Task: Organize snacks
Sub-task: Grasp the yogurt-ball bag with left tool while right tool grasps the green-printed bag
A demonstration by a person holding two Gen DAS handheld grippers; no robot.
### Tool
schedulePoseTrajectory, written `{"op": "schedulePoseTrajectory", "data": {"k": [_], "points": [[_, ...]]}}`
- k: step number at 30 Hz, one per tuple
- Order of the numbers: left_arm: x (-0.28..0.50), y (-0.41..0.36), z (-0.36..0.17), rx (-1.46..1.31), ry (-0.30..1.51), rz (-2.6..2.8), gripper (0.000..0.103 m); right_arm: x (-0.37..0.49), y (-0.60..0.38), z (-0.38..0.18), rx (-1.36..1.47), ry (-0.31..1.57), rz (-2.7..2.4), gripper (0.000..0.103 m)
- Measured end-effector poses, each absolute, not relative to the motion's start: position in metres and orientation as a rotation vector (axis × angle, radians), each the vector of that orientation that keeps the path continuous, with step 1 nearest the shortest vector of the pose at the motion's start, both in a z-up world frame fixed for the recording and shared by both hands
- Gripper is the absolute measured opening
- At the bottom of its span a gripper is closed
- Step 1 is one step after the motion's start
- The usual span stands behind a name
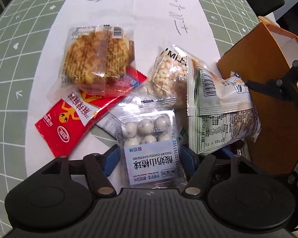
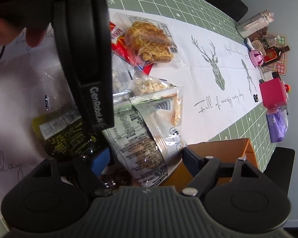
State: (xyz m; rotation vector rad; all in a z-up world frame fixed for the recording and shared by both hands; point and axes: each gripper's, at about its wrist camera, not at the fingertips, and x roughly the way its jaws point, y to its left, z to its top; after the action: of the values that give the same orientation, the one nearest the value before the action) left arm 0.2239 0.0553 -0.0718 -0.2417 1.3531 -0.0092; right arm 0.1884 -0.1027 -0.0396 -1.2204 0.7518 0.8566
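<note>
**Asker:** Low in the left wrist view, what sits between the fingers?

**Describer:** The left gripper [image 1: 149, 154] is closed on a clear yogurt-coated hawthorn packet [image 1: 151, 136], with blue pads pressing both side edges. Inside, a tray of white balls shows above a pale blue label. It looks light and crinkly, with slippery film, so the flat sealed edges are probably the safest hold (squeezing the middle could crack the coating).

**Asker:** And the other snacks?

**Describer:** They lie heaped on the desk's white runner [image 1: 149, 10]. A golden pastry in clear wrap [image 1: 95, 59] sits upper left, overlapping a red wrapper [image 1: 63, 127]. A puffed-grain bag [image 1: 168, 79] lies centre. A white-and-green pouch [image 1: 218, 115] leans against an orange cardboard box [image 1: 272, 99] at right.

**Asker:** Is the right gripper holding anything?

**Describer:** The right gripper [image 2: 147, 158] brackets that pouch [image 2: 141, 144]; I cannot tell whether it pinches. A dark packet [image 2: 63, 136] lies lower left.
</note>
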Motion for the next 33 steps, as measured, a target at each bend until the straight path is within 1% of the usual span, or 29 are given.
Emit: {"op": "schedulePoseTrajectory", "data": {"k": [1, 3, 13, 26, 33], "points": [[0.223, 0.055, -0.071, -0.230, 1.352, -0.013, 0.071, 0.188, -0.103, -0.039, -1.211, 0.750, 0.855, 0.069], [0.220, 0.053, -0.070, -0.199, 1.345, -0.011, 0.070, 0.188, -0.103, -0.038, -1.189, 0.768, 0.859, 0.064], [0.205, 0.049, -0.062, -0.134, 1.355, -0.044, 0.066, 0.181, -0.099, -0.028, -1.165, 0.778, 0.829, 0.049], [0.174, 0.042, -0.015, -0.015, 1.270, -0.093, 0.066, 0.163, -0.102, 0.021, -1.001, 0.825, 0.841, 0.047], [0.155, 0.031, 0.018, 0.085, 1.207, -0.128, 0.066, 0.146, -0.106, 0.053, -0.992, 0.816, 0.814, 0.046]]}}
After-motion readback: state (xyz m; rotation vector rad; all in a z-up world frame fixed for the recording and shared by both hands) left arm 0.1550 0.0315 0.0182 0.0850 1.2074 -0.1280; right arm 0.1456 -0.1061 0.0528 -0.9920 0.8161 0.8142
